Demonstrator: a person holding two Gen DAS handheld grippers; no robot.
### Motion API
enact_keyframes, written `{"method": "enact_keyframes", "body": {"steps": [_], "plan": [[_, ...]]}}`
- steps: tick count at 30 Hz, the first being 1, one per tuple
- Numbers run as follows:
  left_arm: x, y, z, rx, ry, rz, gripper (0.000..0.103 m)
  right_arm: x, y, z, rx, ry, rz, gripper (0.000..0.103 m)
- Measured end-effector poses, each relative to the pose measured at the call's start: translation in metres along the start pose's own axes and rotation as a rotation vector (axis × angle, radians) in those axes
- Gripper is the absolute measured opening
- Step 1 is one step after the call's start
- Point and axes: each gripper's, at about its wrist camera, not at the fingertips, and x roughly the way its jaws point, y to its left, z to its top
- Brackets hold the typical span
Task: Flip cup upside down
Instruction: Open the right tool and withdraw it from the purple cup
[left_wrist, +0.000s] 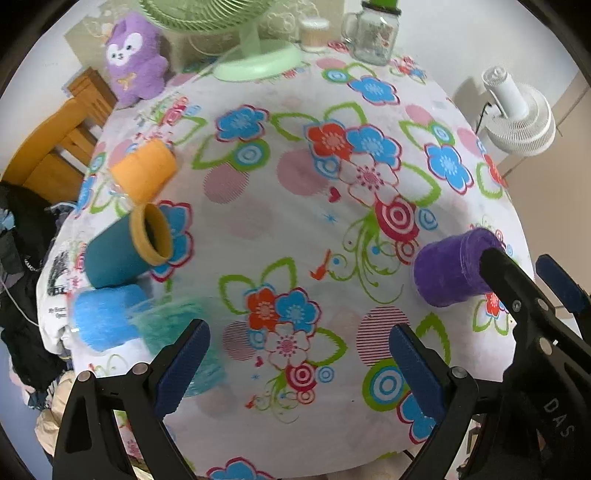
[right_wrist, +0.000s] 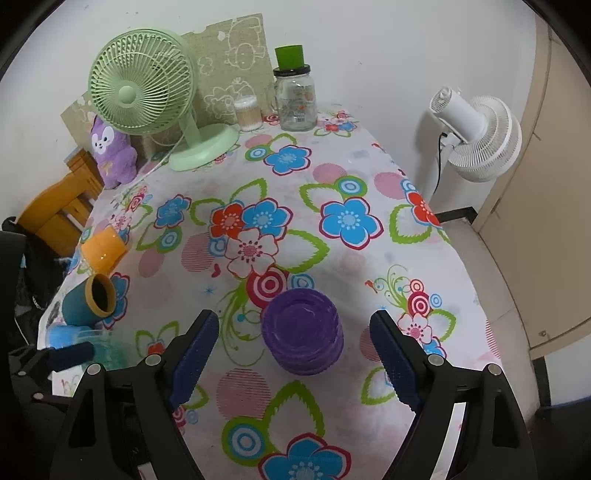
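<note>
A purple cup (right_wrist: 303, 332) stands upside down on the floral tablecloth, base up, just ahead of and between the fingers of my open right gripper (right_wrist: 295, 354), which does not touch it. It also shows in the left wrist view (left_wrist: 450, 267) at the right, with the right gripper's fingers (left_wrist: 498, 269) beside it. My left gripper (left_wrist: 299, 365) is open and empty above the cloth. At the table's left edge are an orange cup (left_wrist: 146, 171), a teal cup with an orange rim (left_wrist: 125, 251) lying on its side, a blue cup (left_wrist: 105, 317) and a blurred green cup (left_wrist: 177, 328).
At the table's back stand a green desk fan (right_wrist: 147, 92), a purple plush toy (right_wrist: 110, 151), a glass jar (right_wrist: 295, 99) and a cotton swab box (right_wrist: 247, 112). A white floor fan (right_wrist: 476, 136) stands right of the table. A wooden chair (right_wrist: 55, 214) is at the left.
</note>
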Motion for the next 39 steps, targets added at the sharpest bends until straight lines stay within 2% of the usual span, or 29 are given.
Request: {"method": "enact_keyframes", "body": {"steps": [12,23,39], "plan": [[-0.046,0.023,0.006,-0.013,-0.079,0.018,0.099,-0.038,0.010,0.015,-0.006,-0.020,0.022,0.086],[-0.084,0.034,0.002,-0.012,-0.153,0.018,0.099,-0.067,0.019,0.017,-0.036,-0.050,0.000,0.086],[-0.145,0.058,-0.006,-0.013,-0.295,0.035,0.100,-0.124,0.053,0.027,-0.074,-0.161,0.016,0.086]]}}
